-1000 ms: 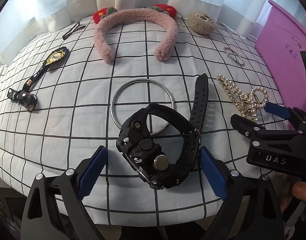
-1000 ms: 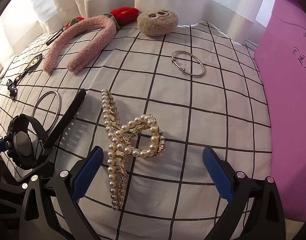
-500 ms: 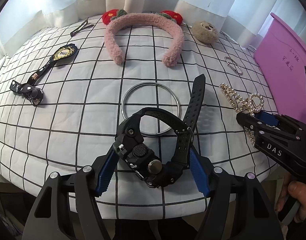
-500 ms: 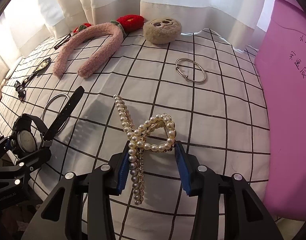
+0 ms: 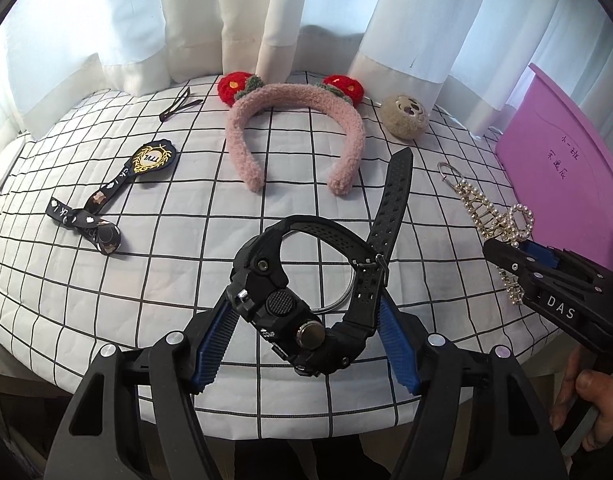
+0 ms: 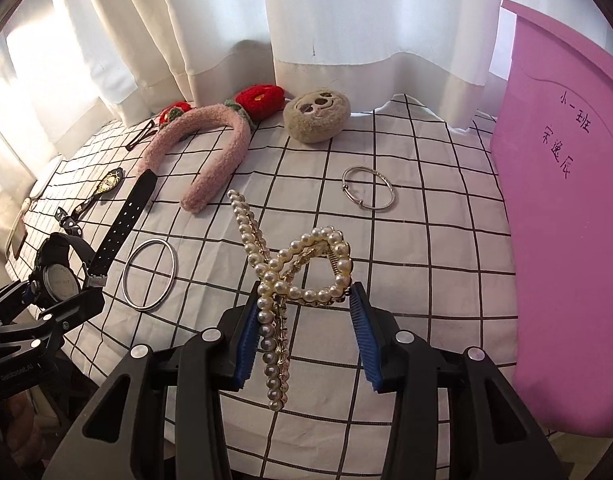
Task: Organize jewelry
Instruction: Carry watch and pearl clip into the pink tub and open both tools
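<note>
My left gripper [image 5: 306, 344] is shut on a black watch [image 5: 302, 304] and holds it above the checked cloth, strap end sticking up; it also shows in the right wrist view [image 6: 62, 272]. My right gripper [image 6: 306, 332] is shut on a pearl hair claw [image 6: 290, 276], lifted off the cloth; it also shows in the left wrist view [image 5: 498, 220]. A large silver ring [image 6: 150, 274] lies on the cloth between the two grippers. A thin silver bangle [image 6: 368, 194] lies farther back on the right.
A pink box [image 6: 562, 216] stands at the right edge. A pink fluffy headband [image 5: 294, 128] with red flowers, a brown plush face [image 5: 404, 118], a black ribbon badge [image 5: 106, 196] and a dark hair clip [image 5: 178, 104] lie on the checked cloth [image 5: 186, 200]. White curtains hang behind.
Both grippers have closed, the left on the watch and the right on the pearl claw, and both have lifted their items off the cloth. The large ring stays on the cloth.
</note>
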`<state>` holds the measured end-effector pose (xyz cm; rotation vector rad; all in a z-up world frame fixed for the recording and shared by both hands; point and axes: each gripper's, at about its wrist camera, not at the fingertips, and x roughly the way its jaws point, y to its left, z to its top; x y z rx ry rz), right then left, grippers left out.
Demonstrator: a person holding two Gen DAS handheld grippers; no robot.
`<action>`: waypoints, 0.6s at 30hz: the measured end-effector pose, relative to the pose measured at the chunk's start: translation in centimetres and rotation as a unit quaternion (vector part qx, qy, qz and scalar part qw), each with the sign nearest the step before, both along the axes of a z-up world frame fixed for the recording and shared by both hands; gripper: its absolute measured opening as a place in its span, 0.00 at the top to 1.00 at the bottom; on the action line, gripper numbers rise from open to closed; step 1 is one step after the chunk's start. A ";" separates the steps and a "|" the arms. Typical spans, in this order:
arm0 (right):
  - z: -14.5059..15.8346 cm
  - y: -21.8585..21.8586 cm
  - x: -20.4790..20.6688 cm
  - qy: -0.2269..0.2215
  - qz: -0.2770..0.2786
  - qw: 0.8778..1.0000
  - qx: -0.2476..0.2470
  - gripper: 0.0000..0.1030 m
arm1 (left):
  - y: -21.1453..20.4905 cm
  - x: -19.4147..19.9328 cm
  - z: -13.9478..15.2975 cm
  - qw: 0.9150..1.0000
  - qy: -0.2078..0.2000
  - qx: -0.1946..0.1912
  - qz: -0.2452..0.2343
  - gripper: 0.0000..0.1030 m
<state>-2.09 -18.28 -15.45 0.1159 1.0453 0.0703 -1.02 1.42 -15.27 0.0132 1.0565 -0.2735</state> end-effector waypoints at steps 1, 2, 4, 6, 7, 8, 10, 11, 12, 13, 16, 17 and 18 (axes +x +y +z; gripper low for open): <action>0.7 0.0 0.0 -0.007 0.001 1.000 0.001 0.60 | 0.1 0.1 0.4 1.000 -0.005 0.000 0.000 0.36; 1.3 0.0 0.1 -0.013 0.001 1.000 0.001 0.60 | 0.2 0.2 0.9 1.000 -0.011 0.001 0.001 0.36; 2.8 0.0 0.2 -0.028 0.001 1.000 0.002 0.60 | 0.5 0.5 2.0 1.000 -0.024 0.002 0.004 0.36; 4.2 0.1 0.3 -0.043 0.000 0.999 0.003 0.60 | 0.7 0.9 3.3 0.999 -0.038 0.002 0.005 0.36; 4.9 0.0 0.3 -0.050 -0.002 0.999 0.004 0.60 | 0.8 1.0 4.0 0.999 -0.045 0.001 0.005 0.36; 5.7 0.0 0.4 -0.058 -0.004 0.998 0.005 0.60 | 0.9 1.2 4.7 0.999 -0.054 0.000 0.005 0.36; 7.2 -0.1 0.3 -0.075 -0.006 0.997 0.006 0.60 | 0.9 1.6 6.2 0.998 -0.070 -0.003 0.003 0.36; 8.0 -0.1 0.3 -0.084 -0.007 0.996 0.007 0.60 | 0.8 1.7 6.9 0.997 -0.078 -0.004 0.001 0.36; 8.8 -0.3 0.3 -0.093 -0.009 0.996 0.008 0.60 | 0.7 1.9 7.7 0.996 -0.087 -0.005 -0.002 0.36; 9.5 -0.4 0.2 -0.102 -0.011 0.995 0.010 0.60 | 0.6 1.9 8.5 0.995 -0.097 -0.008 -0.006 0.36; 11.8 -1.1 -0.3 -0.125 -0.022 0.992 0.011 0.60 | -0.2 2.3 10.9 0.992 -0.124 -0.016 -0.021 0.36; 12.6 -1.4 -0.6 -0.134 -0.026 0.991 0.010 0.60 | -0.5 2.5 11.7 0.991 -0.131 -0.020 -0.027 0.36; 13.4 -1.7 -0.9 -0.142 -0.030 0.989 0.008 0.60 | -1.0 2.7 12.4 0.990 -0.138 -0.023 -0.034 0.36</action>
